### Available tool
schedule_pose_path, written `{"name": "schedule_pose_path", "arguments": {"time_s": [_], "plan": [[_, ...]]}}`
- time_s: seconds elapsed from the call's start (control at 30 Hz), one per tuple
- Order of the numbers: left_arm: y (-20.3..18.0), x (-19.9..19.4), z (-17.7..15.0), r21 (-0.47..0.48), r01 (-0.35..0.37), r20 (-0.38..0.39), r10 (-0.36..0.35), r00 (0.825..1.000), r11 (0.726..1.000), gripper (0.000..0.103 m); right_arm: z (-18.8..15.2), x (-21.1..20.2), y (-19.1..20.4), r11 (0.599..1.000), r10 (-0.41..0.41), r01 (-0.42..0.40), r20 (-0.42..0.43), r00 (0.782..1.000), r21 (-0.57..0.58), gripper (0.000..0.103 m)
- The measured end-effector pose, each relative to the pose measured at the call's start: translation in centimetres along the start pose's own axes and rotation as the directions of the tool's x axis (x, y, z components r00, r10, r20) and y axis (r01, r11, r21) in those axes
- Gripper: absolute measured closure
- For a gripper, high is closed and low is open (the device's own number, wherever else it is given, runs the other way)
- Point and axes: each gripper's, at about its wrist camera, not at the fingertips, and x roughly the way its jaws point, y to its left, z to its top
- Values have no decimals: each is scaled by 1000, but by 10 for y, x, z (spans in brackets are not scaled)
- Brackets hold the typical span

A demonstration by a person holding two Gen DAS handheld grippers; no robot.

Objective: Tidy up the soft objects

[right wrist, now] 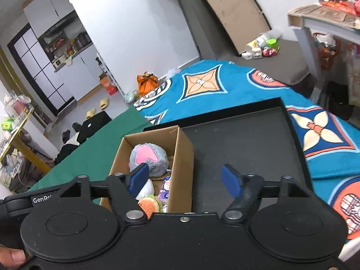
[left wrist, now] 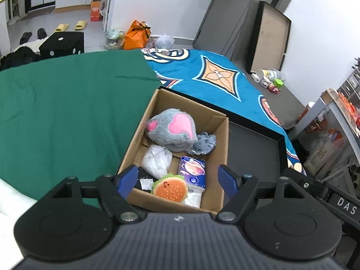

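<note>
Left wrist | cardboard box (left wrist: 221, 135): grey plush (left wrist: 173, 130), burger toy (left wrist: 170, 188), tissue pack (left wrist: 192, 171)

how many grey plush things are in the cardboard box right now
2. The big grey plush with pink patches lies at the far end of the cardboard box; a small grey plush sits against its right side. Others could be buried underneath.

From my station both views are bright and evenly lit; I cannot tell where the lamps are. Shadows are soft: a dim one lies inside the brown cardboard box (left wrist: 216, 135), and another along the inner rim of the shallow black tray (right wrist: 290, 121). Fisheye distortion bends straight lines strongly near the edges, and the corners go dark. The right view looks slightly smeared at the far shelves. The white walls show no strong glare.
</note>
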Motion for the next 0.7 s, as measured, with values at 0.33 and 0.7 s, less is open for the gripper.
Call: {"name": "schedule_pose_path", "arguments": {"time_s": [0.33, 0.7], "plan": [[-20, -52, -14, 60, 12, 29, -14, 999, 998, 19, 1, -48, -3, 1000, -8, 8, 79, 997, 1, 3], [-32, -95, -27, 115, -4, 32, 1, 999, 993, 16, 0, -89, -1, 999, -46, 48, 88, 995, -21, 0]]}}
